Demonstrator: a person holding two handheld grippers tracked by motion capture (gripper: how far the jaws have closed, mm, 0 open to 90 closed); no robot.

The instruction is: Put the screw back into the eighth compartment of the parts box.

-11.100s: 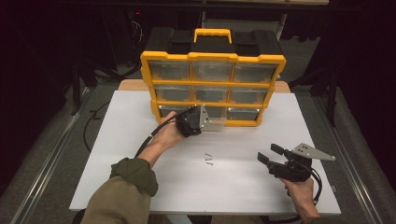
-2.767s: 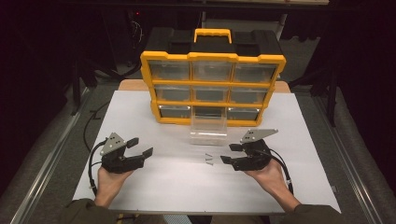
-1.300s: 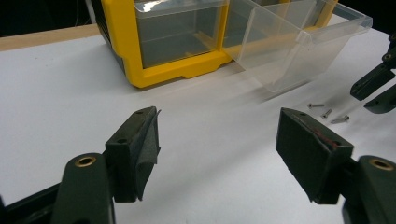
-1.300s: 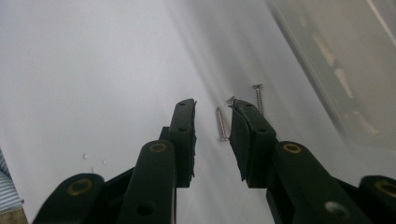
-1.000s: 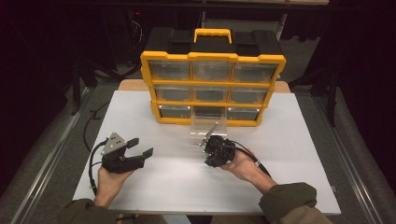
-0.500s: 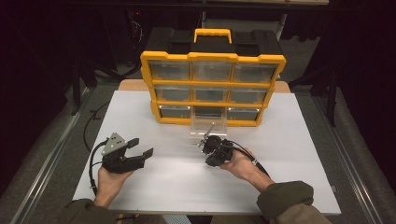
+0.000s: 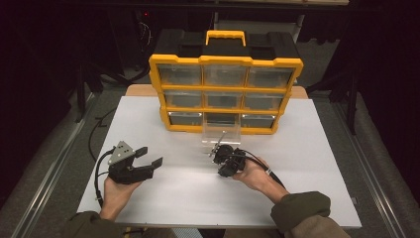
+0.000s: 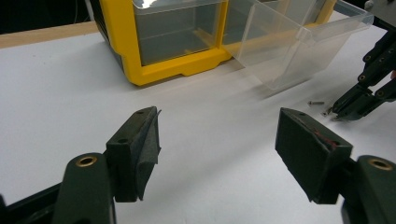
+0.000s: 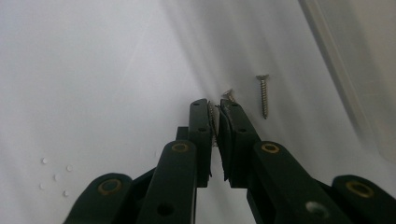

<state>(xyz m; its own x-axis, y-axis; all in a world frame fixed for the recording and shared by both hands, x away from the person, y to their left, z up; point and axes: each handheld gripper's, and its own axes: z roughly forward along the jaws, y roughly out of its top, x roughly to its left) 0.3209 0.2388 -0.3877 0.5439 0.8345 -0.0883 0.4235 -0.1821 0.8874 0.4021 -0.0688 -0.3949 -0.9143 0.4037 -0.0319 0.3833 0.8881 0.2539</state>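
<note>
Between right hand-held gripper (image 9: 215, 112) jaws: screw (image 9: 213, 122) pinched, jaws just closed on it. Just beyond tips: two more screws (image 9: 263, 95) on tabletop (image 7: 163, 124). Further ahead: pulled-out drawer (image 7: 221, 133), empty-looking. Left hand-held gripper (image 7: 148, 158) wide open, idle. Likely first screw; rest remain.

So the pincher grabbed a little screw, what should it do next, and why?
Probably lift a little and carry it over to the clear drawer. The right gripper has just been closing, and its jaws pinch one screw against the white table. Another screw lies loose beside it, and the pulled-out drawer stands open close by.
</note>
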